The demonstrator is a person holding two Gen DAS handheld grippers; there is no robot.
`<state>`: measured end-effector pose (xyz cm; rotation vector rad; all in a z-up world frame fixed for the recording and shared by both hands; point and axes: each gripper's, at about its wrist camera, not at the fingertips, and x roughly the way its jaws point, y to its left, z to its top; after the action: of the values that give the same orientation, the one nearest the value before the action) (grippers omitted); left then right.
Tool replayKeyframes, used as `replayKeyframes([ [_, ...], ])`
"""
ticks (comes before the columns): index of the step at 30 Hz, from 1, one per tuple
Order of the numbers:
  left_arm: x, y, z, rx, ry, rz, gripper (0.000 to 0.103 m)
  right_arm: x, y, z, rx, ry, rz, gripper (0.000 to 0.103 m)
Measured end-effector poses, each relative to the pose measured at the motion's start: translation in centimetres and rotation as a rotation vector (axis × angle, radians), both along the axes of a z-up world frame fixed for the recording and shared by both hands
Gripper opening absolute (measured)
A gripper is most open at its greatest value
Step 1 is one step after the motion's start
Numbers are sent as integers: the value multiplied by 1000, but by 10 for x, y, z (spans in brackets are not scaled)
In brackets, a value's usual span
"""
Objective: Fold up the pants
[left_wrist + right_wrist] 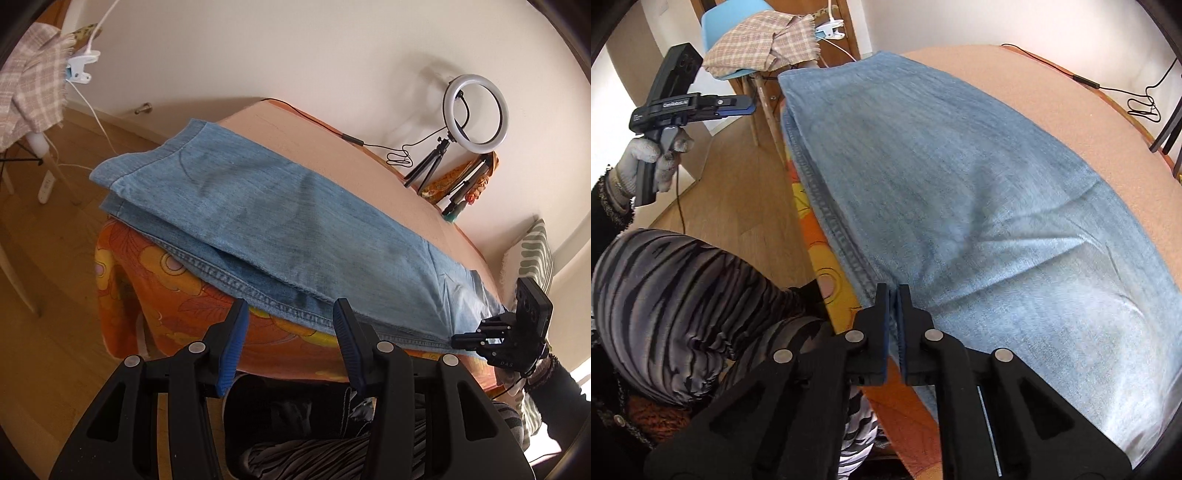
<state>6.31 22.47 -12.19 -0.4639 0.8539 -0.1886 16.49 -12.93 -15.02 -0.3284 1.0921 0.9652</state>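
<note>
Both right gripper [894,295] jaws pinch pants [960,184] (edge).

pants [960,184] | right end cut off by frame edge | underlayers hidden beneath top fold

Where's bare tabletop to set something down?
The free strip of table runs between the jeans and the black cable by the far edge. The near edge is crowded: the jeans overhang it, and the right gripper pinches them there.
</note>
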Motion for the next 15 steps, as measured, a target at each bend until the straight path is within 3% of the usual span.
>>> replayKeyframes([
  [2, 0, 17, 0, -18, 1, 56, 46, -6, 2, 4, 18, 11, 42, 2],
  [5, 1, 51, -3, -110, 1, 172, 49, -10, 5, -4, -65, -43, 20, 2],
  [7, 1, 73, -8, -162, -1, 240, 54, -3, -1, -4, -17, 3, -23, 2],
  [10, 6, 94, -15, -209, 20, 289, 57, 3, -7, 3, 38, -1, -84, 4],
  [12, 12, 103, -24, -248, 34, 311, 60, 5, -8, 6, 50, -14, -94, 10],
  [15, 22, 113, -40, -310, 73, 356, 62, 9, -5, 7, 51, -27, -116, 29],
])
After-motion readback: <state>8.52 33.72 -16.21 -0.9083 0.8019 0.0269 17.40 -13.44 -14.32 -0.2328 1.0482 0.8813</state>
